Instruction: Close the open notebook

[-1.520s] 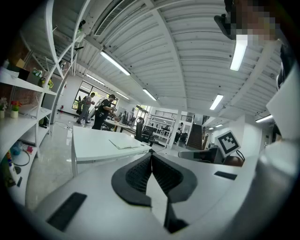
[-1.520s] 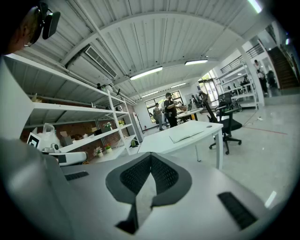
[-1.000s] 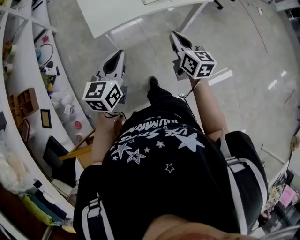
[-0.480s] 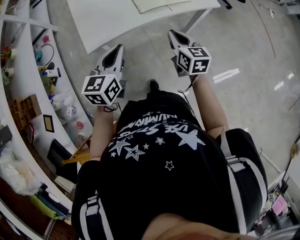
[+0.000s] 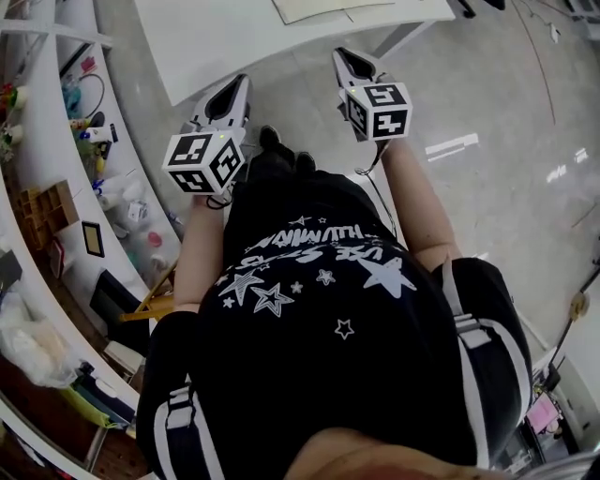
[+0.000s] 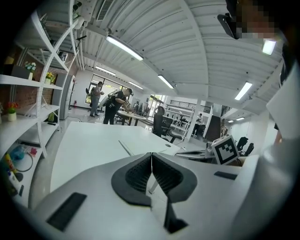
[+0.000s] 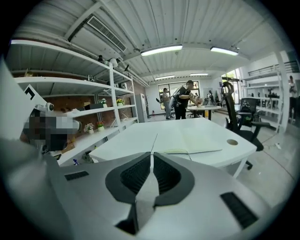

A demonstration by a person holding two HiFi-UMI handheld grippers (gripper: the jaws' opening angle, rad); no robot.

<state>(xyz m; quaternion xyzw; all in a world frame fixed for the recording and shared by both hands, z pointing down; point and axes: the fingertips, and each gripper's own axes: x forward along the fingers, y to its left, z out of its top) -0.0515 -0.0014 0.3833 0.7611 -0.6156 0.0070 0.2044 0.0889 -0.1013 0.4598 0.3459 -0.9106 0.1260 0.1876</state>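
The open notebook lies flat on the white table, pages up, ahead of my right gripper. In the head view only the notebook's near part shows at the top edge, on the table. My left gripper hangs over the floor just short of the table's front edge. My right gripper is level with that edge, below the notebook. Both sets of jaws are shut with nothing between them; the left gripper shows its pads meeting.
White shelves with small items run along the left. The table leg slants down under the right corner. An office chair stands at the table's far right, and people stand at another table in the back.
Both grippers have moved forward toward the table, and the table with the notebook has come further into the head view. The jaws stayed shut.
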